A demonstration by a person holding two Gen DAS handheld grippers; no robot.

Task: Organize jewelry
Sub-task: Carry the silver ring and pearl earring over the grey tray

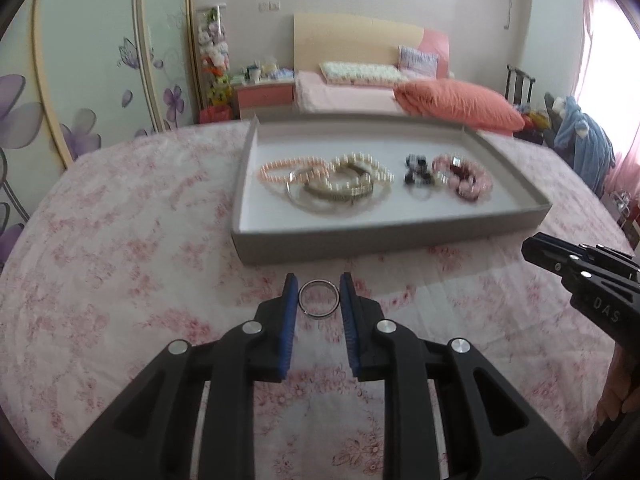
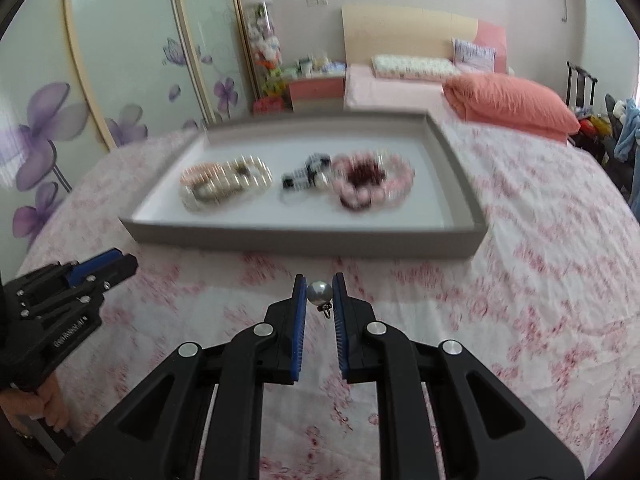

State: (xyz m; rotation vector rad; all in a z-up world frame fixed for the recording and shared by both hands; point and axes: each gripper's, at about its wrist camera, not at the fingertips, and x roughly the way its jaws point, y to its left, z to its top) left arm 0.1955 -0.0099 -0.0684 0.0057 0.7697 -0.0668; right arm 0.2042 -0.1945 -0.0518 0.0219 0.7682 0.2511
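Between the grippers' fingers: one ring (image 1: 319, 300), one pearl (image 2: 319, 292).

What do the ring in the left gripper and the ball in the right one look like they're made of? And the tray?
Ring: looks like polished silver-toned metal; thin band with bright glints. Held between the left gripper pads.
Ball: pearl-like bead, grey satin sheen with a soft highlight, small dark metal loop below; real or imitation can't be told. Held in the right gripper.
Tray: likely matte grey cardboard, white inside.
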